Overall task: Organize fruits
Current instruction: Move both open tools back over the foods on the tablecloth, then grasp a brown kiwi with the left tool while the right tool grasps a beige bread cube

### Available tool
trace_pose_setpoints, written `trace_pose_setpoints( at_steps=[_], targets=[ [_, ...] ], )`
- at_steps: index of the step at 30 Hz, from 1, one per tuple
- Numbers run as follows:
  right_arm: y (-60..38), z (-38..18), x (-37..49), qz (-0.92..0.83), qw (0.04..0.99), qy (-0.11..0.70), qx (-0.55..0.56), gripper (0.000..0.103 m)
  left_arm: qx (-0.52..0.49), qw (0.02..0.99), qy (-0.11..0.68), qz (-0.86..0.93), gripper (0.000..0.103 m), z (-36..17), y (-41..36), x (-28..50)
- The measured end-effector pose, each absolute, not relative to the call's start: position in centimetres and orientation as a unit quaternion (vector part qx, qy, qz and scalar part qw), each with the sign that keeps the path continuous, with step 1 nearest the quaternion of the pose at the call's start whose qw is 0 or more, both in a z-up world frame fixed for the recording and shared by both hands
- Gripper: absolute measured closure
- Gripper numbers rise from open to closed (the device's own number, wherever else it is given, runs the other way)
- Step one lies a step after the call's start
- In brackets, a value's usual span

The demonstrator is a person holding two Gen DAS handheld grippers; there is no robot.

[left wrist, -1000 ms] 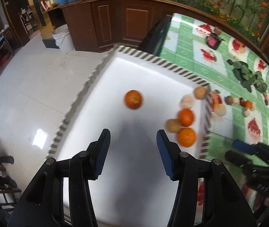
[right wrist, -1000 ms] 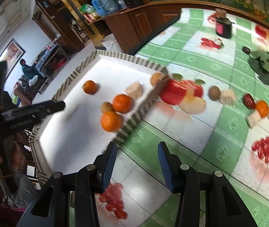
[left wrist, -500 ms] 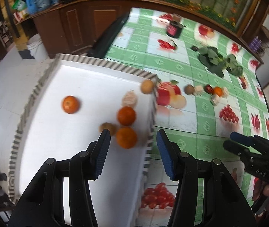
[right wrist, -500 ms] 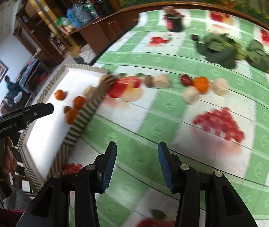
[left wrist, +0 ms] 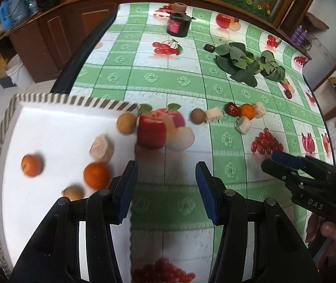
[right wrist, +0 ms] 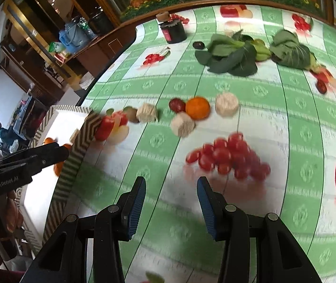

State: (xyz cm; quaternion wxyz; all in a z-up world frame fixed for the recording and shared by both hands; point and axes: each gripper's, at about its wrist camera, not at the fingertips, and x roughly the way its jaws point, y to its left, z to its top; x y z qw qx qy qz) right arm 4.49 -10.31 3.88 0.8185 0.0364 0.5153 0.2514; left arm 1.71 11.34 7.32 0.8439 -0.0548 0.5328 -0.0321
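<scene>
A white tray with a striped rim (left wrist: 5, 127) lies at the left and holds two oranges (left wrist: 96, 175), a beige block (left wrist: 101, 148) and small brown fruits (left wrist: 125, 123). On the green checked tablecloth sits a loose cluster: an orange (right wrist: 197, 107), a red date (right wrist: 176, 105), a brown fruit (left wrist: 197, 116) and beige blocks (right wrist: 182, 124). My left gripper (left wrist: 166, 188) hovers open and empty over the tray's right rim. My right gripper (right wrist: 171, 202) is open and empty above the cloth, short of the cluster. Each gripper also shows in the other's view: right gripper (left wrist: 271, 160), left gripper (right wrist: 59, 151).
Leafy greens (right wrist: 234, 56) and a dark jar (right wrist: 172, 31) stand at the far side of the table. The apples and cherries on the cloth are printed pictures. A wooden counter runs behind the table, and a tiled floor lies left of the tray.
Both grippers have swept right, from over the tray toward the tablecloth. The loose cluster now sits nearer the middle of both views. Jaw gaps look the same.
</scene>
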Motion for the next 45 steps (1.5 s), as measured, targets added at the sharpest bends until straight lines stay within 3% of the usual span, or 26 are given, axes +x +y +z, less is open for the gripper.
trace_pose_setpoints(
  at_steps=[12, 18, 30, 32, 34, 45],
  targets=[
    [-8.5, 1.8, 9.8, 0.278, 0.822, 0.497, -0.009, 0.059, -0.011, 0.842, 0.533, -0.084, 0.052, 5.5, 9.5, 7.1],
    [-8.5, 1.4, 11.2, 0.290, 0.821, 0.492, 0.002, 0.074, 0.015, 0.834, 0.542, -0.100, 0.052, 3.9, 8.6, 9.5],
    [-9.4, 1.4, 10.9, 0.299, 0.812, 0.501, 0.030, 0.074, 0.026, 0.829, 0.543, -0.129, 0.052, 2.0, 7.2, 11.1],
    [-9.4, 1.3, 10.9, 0.300, 0.814, 0.496, 0.035, 0.074, 0.025, 0.832, 0.539, -0.131, 0.060, 2.0, 7.0, 11.2],
    [-9.5, 1.3, 11.1, 0.301, 0.811, 0.500, 0.041, 0.074, 0.032, 0.833, 0.536, -0.131, 0.081, 2.0, 6.7, 11.3],
    [-10.7, 2.8, 8.7, 0.302, 0.805, 0.506, 0.070, 0.075, -0.002, 0.836, 0.536, -0.116, 0.081, 4.0, 8.1, 7.9]
  ],
)
